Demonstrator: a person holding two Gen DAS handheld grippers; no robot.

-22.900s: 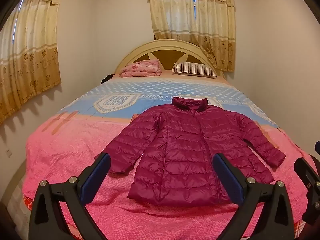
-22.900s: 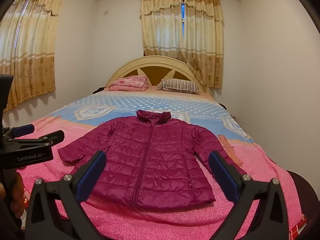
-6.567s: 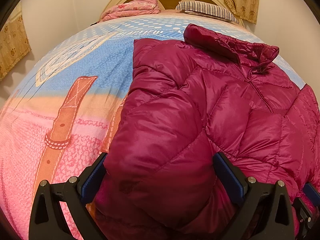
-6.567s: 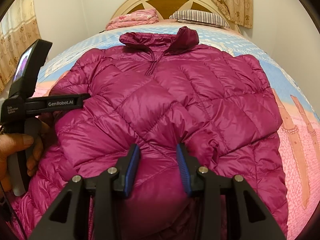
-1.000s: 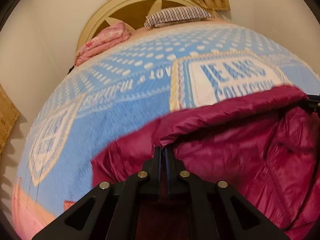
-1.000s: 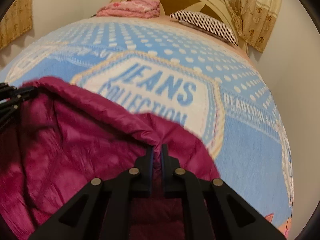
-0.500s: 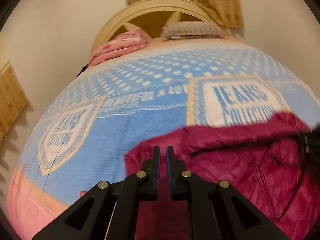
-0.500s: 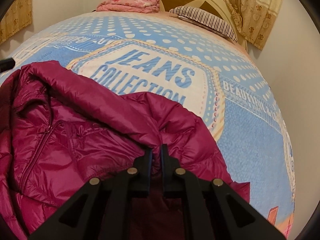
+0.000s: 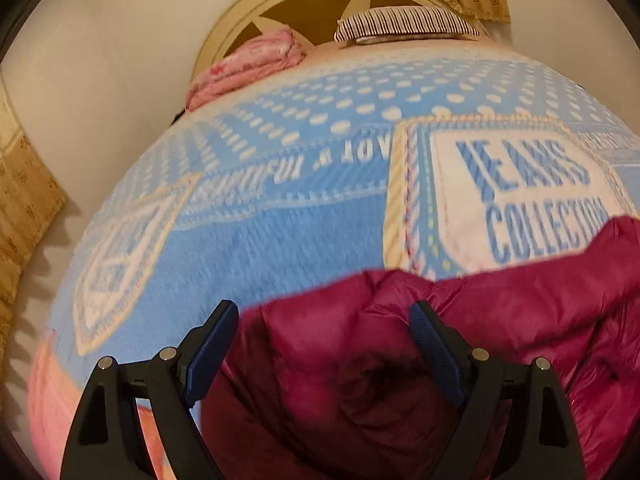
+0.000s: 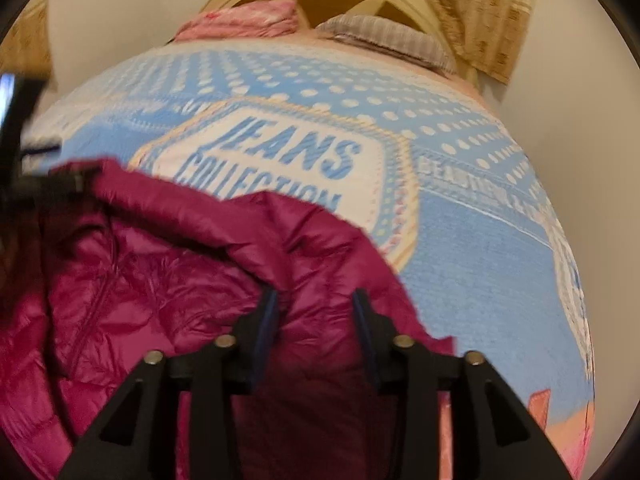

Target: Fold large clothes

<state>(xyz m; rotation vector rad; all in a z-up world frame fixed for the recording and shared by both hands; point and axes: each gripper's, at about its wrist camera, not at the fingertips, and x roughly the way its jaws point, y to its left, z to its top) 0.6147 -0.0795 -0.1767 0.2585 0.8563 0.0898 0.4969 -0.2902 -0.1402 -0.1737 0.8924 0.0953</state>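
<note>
Left gripper (image 9: 322, 340) spread wide, right gripper (image 10: 315, 312) half spread, jaws just opened, pinching nothing. Magenta jacket (image 10: 168, 292) released onto the blanket (image 9: 280, 220), probably to let the fold settle.

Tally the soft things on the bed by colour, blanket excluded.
Magenta: 1, the puffer jacket
Pink: 1, the folded bedding by the headboard
Striped: 1, the pillow
Total: 3
</note>
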